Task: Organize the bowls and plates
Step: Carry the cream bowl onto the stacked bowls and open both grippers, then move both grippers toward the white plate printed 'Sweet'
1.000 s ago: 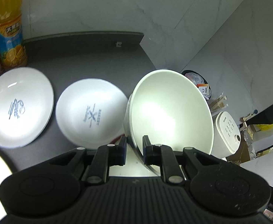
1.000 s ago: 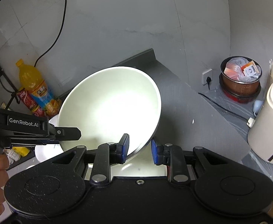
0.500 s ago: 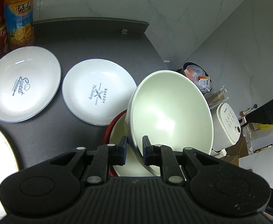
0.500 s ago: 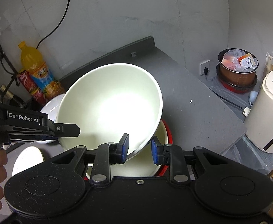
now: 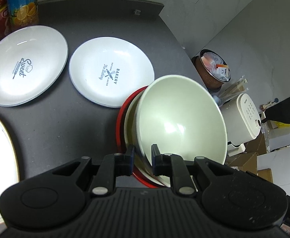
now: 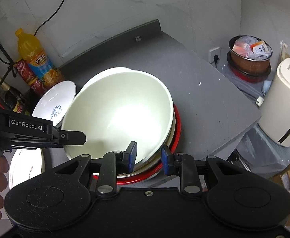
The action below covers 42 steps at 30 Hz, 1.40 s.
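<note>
Dark countertop (image 5: 61,130); both grippers, left (image 5: 143,154) and right (image 6: 149,154), clamped white bowl (image 5: 180,123) over red-rimmed stack (image 6: 176,132). Best lowered level, centred, before release.

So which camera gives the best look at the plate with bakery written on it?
The left wrist view: the bakery plate lies fully in sight, print readable, beside the sweet plate. In the right wrist view the big bowl hides it almost entirely.
</note>
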Each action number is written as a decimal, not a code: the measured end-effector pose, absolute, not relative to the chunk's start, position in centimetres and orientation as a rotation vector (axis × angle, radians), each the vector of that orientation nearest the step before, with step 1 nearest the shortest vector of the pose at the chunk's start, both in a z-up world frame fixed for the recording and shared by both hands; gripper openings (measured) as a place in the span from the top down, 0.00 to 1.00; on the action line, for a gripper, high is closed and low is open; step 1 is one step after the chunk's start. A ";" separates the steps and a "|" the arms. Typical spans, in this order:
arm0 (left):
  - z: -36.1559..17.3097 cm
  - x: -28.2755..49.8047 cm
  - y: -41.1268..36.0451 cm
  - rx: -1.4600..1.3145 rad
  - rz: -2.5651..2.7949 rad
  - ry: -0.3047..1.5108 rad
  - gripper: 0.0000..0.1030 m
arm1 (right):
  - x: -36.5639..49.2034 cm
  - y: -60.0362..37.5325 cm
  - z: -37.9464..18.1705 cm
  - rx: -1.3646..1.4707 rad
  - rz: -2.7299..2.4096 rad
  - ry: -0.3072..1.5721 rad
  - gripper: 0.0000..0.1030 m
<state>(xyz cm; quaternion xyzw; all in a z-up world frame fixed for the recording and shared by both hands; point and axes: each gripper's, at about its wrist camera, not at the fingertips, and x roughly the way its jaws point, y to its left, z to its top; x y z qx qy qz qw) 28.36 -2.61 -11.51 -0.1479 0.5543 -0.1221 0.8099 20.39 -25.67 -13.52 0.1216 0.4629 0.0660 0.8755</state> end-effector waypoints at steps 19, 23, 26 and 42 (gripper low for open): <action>-8.7 27.8 0.2 -0.267 -0.160 1.149 0.31 | 20.3 -24.3 -10.6 0.155 0.187 0.968 0.38; -7.7 27.1 1.4 -0.263 -0.135 1.131 0.29 | 20.4 -23.5 -9.9 0.133 0.202 0.956 0.31; -7.2 26.4 2.4 -0.260 -0.104 1.119 0.27 | 20.4 -22.9 -9.5 0.120 0.219 0.949 0.25; -6.4 21.9 8.8 -0.312 0.077 1.067 0.24 | 21.5 -17.2 -8.2 0.039 0.360 0.954 0.16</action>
